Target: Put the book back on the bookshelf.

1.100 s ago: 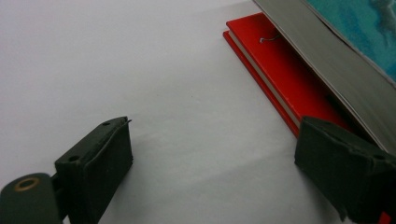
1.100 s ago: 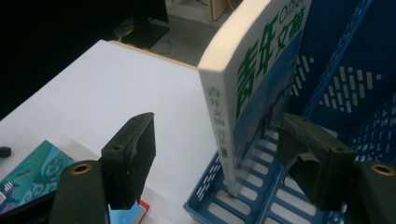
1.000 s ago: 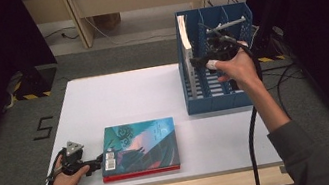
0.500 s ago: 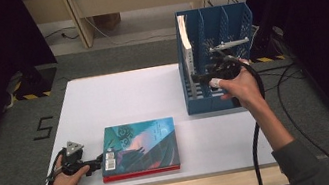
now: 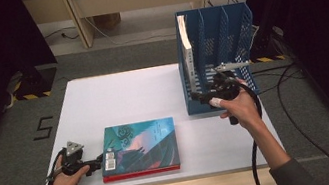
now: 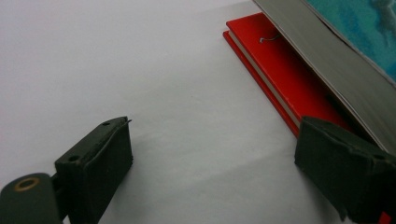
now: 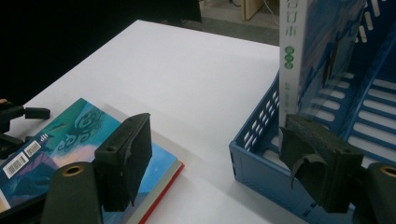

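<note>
A teal-covered book (image 5: 141, 144) lies on a red book (image 5: 140, 173) near the front of the white table (image 5: 118, 100). My left gripper (image 5: 97, 161) rests open at their left edge; in the left gripper view (image 6: 215, 140) one jaw is by the red book (image 6: 280, 70) under the teal book (image 6: 355, 28) and the other is on bare table. My right gripper (image 5: 200, 97) hangs before the blue file rack (image 5: 216, 33), where a white-spined book (image 5: 188, 53) stands in the leftmost slot. Its jaws (image 7: 219, 140) have just been opening, with nothing between them.
The rack (image 7: 261, 140) has several slots to the right of the standing book (image 7: 299, 56). A cable trails from the right gripper off the table's front right. Bare white table lies between the teal book (image 7: 70, 135) and the rack. Dark curtains flank both sides.
My right hand has come down and toward me, from the top of the rack to low in front of its left corner. The left hand and the books have stayed put.
</note>
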